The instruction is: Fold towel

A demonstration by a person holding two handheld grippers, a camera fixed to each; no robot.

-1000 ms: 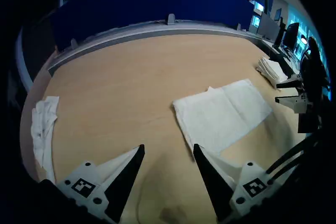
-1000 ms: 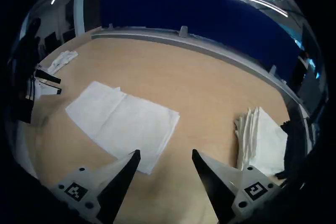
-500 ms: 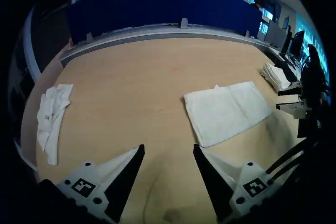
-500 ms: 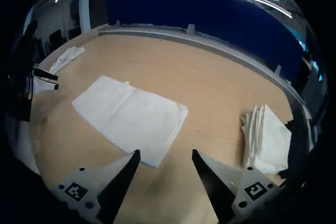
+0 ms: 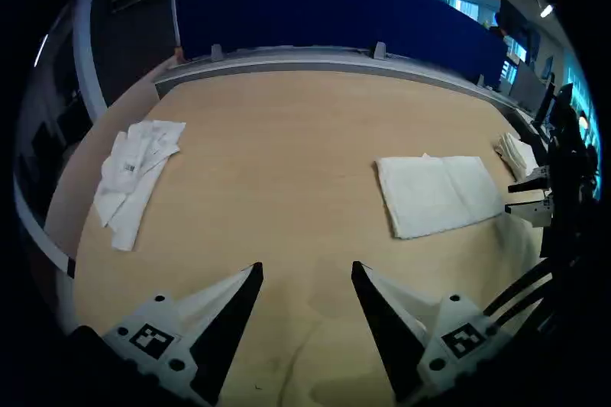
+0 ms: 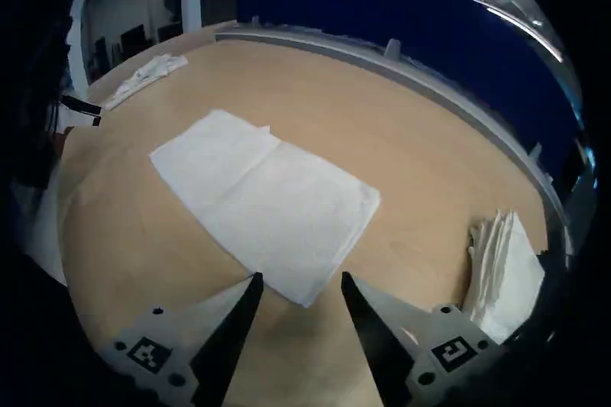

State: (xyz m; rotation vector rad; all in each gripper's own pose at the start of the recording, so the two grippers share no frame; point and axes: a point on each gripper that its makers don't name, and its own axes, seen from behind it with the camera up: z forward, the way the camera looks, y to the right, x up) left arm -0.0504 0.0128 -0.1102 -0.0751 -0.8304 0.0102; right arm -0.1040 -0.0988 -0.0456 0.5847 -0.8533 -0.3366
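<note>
- A wide, light wooden table (image 5: 290, 147) is seen in both views, and it is bordered at its far edge by a long dark blue partition (image 5: 328, 10).
- The towel (image 6: 267, 197) is laid flat on the table as a white rectangle. A straight crease is seen across it, and one small corner is turned out at its far edge.
- In the left gripper view the towel (image 5: 439, 193) is found right of centre, well ahead of that gripper's fingers.
- A crumpled white cloth (image 5: 134, 170) is left near the table's left edge, well apart from the towel.
- A stack of folded towels (image 6: 508, 273) is set near the table's right edge, also apart from the flat towel.
- The left gripper (image 5: 305, 265) is held above bare wood with its fingers spread wide, and nothing is held between them.
- The right gripper (image 6: 302, 276) is pointed at the near corner of the towel. Its fingers are parted and the corner is seen in the gap between them, though it is not pinched.
- In the left gripper view the right gripper (image 5: 527, 195) is seen just beside the towel's right end, with its fingers apart.
</note>
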